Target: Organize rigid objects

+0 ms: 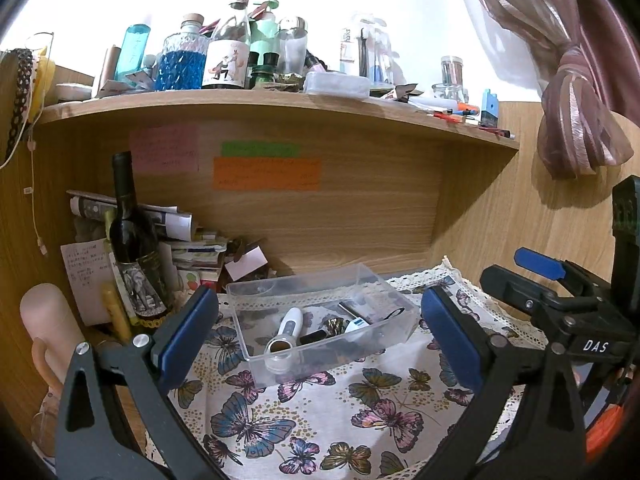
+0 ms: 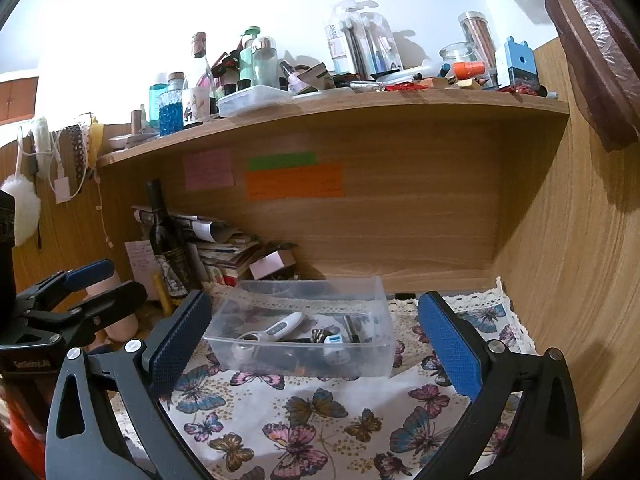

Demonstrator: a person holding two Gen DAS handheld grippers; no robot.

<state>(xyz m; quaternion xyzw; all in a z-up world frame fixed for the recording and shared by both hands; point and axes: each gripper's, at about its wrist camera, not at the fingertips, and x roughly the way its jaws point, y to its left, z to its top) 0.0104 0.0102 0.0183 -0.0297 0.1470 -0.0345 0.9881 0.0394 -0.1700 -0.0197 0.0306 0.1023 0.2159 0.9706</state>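
Note:
A clear plastic bin (image 1: 394, 330) (image 2: 372, 356) stands on the butterfly cloth (image 1: 320, 420) (image 2: 304, 412). In it lie a white thermometer-like device (image 1: 289, 326) (image 2: 282, 326), a small white and blue gadget (image 1: 357, 325) (image 2: 333, 339) and several dark small items. My left gripper (image 1: 316, 336) is open and empty, held just in front of the bin. My right gripper (image 2: 312, 344) is open and empty, also in front of the bin. The right gripper shows at the right of the left wrist view (image 1: 540, 276), and the left one at the left of the right wrist view (image 2: 80, 288).
A dark wine bottle (image 1: 134, 240) (image 2: 166, 240) and a stack of papers (image 1: 192, 244) (image 2: 224, 244) stand at the back left. A wooden shelf (image 1: 280, 110) (image 2: 360, 104) above holds several bottles and pens. A wooden wall (image 2: 580, 280) closes the right side. A curtain (image 1: 576, 120) hangs there.

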